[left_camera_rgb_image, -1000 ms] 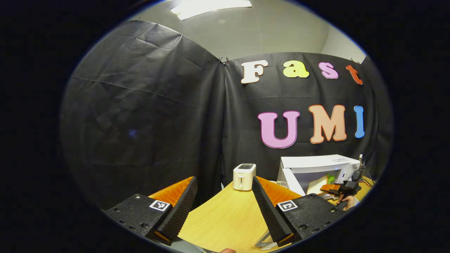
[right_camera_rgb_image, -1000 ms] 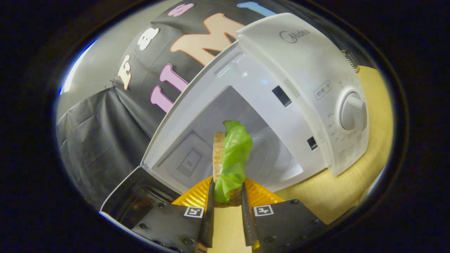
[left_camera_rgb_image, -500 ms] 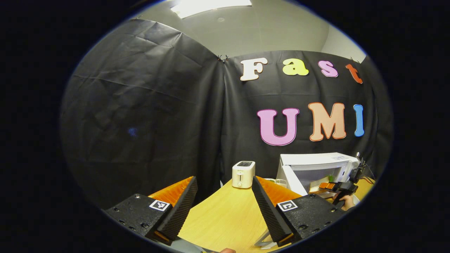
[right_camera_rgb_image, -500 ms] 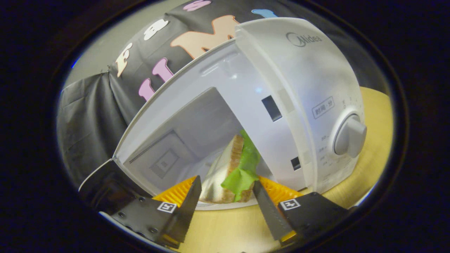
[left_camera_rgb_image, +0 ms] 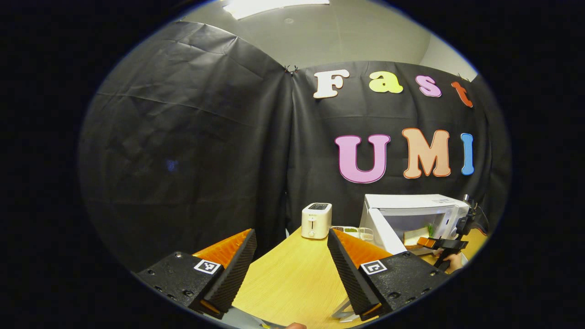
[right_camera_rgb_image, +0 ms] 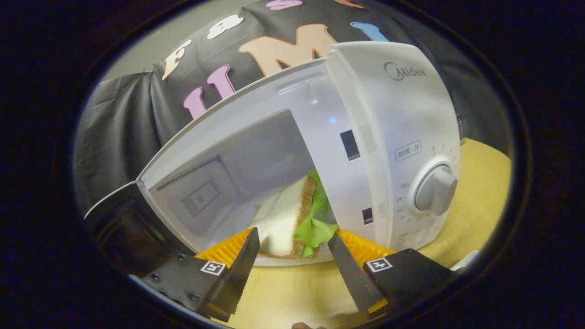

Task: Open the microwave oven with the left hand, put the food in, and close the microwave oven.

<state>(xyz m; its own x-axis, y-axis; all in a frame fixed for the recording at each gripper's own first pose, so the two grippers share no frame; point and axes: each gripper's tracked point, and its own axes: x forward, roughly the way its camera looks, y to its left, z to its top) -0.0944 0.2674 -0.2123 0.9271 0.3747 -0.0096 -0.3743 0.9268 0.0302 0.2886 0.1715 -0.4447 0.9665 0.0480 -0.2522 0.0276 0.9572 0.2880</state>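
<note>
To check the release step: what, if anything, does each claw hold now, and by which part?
Nothing. The right claw is open, with the sandwich lying free inside the microwave. The left claw is open over the table.

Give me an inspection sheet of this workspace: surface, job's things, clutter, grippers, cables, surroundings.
Surface: light wooden table, bare in front of the left gripper.
Job's things: white microwave oven, door swung open; sandwich with lettuce lies inside the cavity, near the front.
Clutter: white toaster at the table's back edge; a small clear container beside it.
Grippers: left gripper open over the table, holding nothing; right gripper open just outside the cavity, its fingers either side of the sandwich and apart from it.
Cables: wires by the microwave's far side.
Surroundings: black cloth booth wall; ceiling light.
</note>
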